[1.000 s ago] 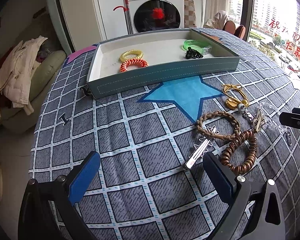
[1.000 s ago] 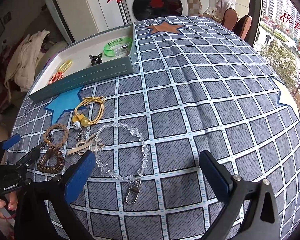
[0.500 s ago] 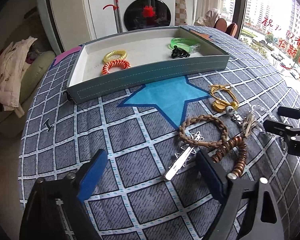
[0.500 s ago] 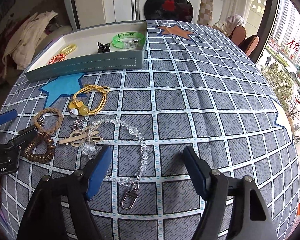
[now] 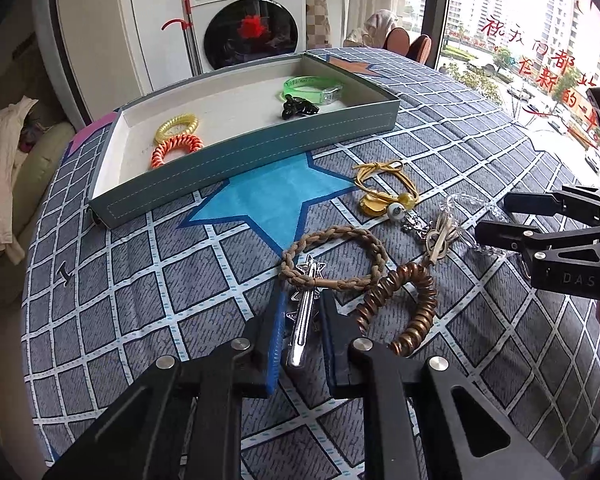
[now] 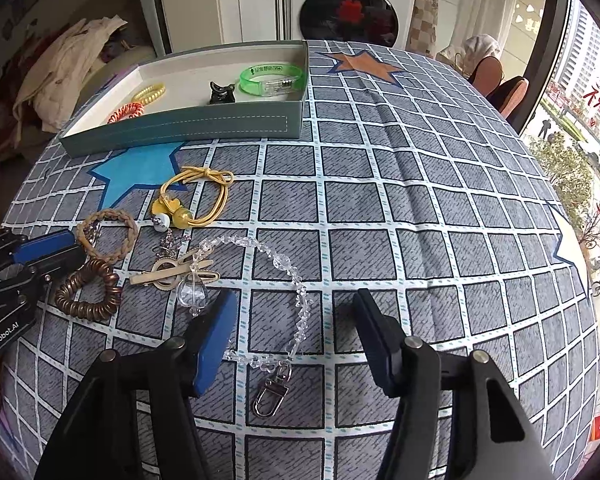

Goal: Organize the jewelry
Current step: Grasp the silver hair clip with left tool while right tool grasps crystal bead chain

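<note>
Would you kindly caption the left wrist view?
Left gripper closing around silver star hair clip beside braided bracelet.

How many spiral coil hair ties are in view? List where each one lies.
3: a yellow coil hair tie and an orange coil hair tie at the grey tray's left end, a brown coil hair tie on the checked cloth.

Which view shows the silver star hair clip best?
The left wrist view: the clip lies full length between the left gripper's blue pads. In the right wrist view that gripper hides nearly all of it.
</note>
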`<state>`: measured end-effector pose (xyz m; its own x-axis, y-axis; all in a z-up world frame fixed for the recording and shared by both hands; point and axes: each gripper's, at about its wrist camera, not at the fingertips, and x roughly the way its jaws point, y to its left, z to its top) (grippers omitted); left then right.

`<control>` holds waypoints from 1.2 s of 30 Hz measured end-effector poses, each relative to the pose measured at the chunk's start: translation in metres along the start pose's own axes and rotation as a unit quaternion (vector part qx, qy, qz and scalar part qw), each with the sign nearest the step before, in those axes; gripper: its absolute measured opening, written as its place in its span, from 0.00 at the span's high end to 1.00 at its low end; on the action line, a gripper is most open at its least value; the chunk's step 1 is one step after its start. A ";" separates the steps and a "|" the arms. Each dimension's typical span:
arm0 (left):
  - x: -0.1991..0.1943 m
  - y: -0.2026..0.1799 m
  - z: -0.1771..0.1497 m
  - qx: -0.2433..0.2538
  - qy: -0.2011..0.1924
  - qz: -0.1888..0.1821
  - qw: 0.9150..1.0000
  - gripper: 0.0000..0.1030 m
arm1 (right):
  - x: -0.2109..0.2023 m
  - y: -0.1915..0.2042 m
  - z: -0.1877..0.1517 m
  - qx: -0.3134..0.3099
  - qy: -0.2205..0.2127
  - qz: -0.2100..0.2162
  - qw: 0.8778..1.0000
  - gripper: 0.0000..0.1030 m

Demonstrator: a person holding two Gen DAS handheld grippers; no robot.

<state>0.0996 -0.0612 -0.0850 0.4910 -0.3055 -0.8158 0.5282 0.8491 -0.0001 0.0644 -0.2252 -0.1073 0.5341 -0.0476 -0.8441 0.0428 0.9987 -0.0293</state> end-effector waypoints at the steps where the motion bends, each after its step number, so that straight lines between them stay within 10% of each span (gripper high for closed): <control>1: 0.000 0.000 0.000 0.000 0.001 -0.001 1.000 0.64 | -0.001 0.001 0.000 -0.002 0.000 0.001 1.000 0.47; 7: -0.008 0.005 -0.005 -0.009 0.001 -0.008 1.000 0.64 | -0.003 0.010 0.001 -0.014 -0.003 0.004 1.000 0.91; 36: -0.045 0.055 -0.002 -0.086 -0.045 0.017 0.995 0.64 | -0.058 0.009 0.041 -0.001 -0.082 0.033 0.996 0.91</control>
<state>0.1048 0.0003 -0.0498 0.5712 -0.3063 -0.7615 0.3875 0.9185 -0.0788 0.0689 -0.2138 -0.0370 0.6668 0.0159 -0.7451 0.0005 0.9998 0.0218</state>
